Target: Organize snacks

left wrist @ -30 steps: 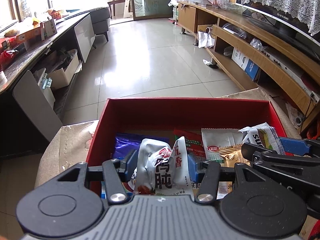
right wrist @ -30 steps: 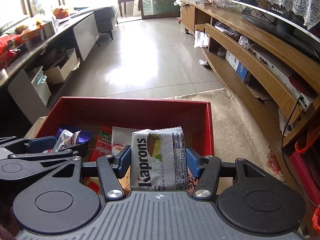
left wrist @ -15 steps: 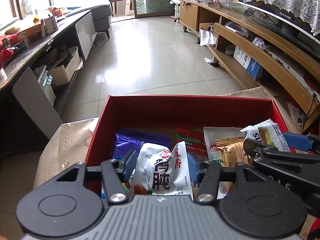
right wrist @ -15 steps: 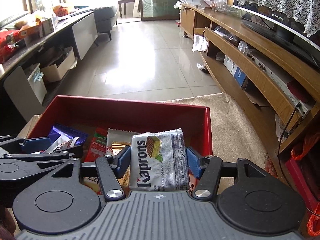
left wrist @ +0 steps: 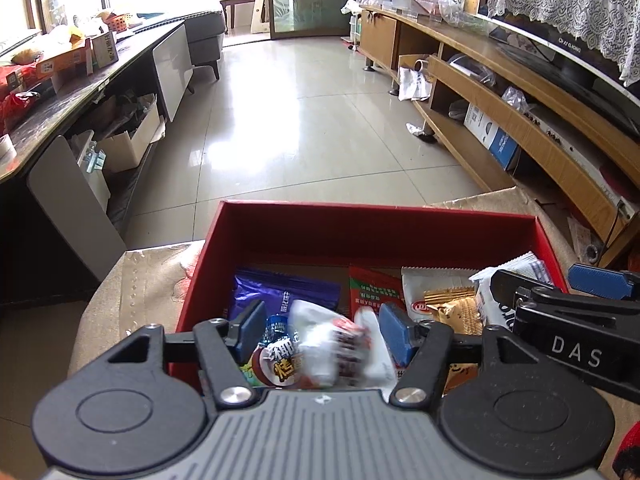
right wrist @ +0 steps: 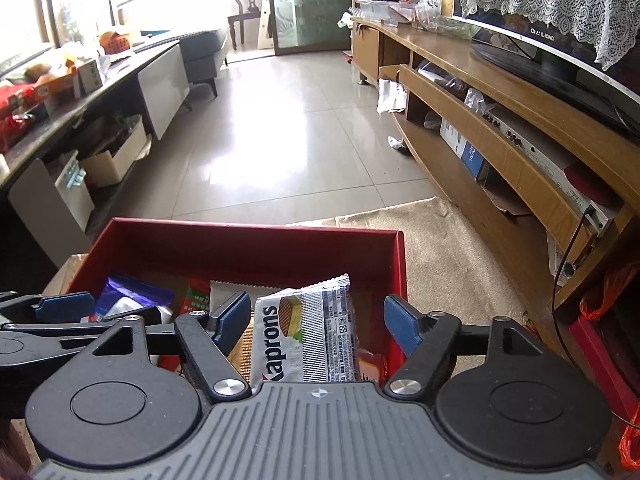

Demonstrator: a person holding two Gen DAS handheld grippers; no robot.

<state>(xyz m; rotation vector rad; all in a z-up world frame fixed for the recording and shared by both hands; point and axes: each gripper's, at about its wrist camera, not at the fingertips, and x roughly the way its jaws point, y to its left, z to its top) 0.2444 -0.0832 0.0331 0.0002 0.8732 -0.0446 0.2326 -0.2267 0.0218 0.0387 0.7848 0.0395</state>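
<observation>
A red box [left wrist: 360, 236] [right wrist: 240, 248] holds several snack packets. My left gripper [left wrist: 322, 330] is open over the box's near left part; a white and red snack packet [left wrist: 340, 350] is blurred between its spread fingers, free of both pads. My right gripper [right wrist: 316, 316] is open over the box's near right part; a white Kaprons wafer packet [right wrist: 304, 336] lies between its fingers, with gaps on both sides. A purple packet [left wrist: 280, 292], a red packet [left wrist: 372, 292] and a gold packet [left wrist: 452, 312] lie in the box.
The box stands on a beige cloth [right wrist: 440, 256] [left wrist: 144, 280]. A wooden TV bench [right wrist: 500, 128] runs along the right. A dark cluttered counter [left wrist: 60, 92] runs along the left. Tiled floor [left wrist: 304, 120] lies beyond the box.
Both grippers have opened. The white and red packet is dropping out of the left gripper, and the Kaprons packet has come loose from the right gripper. Both grippers have lifted slightly.
</observation>
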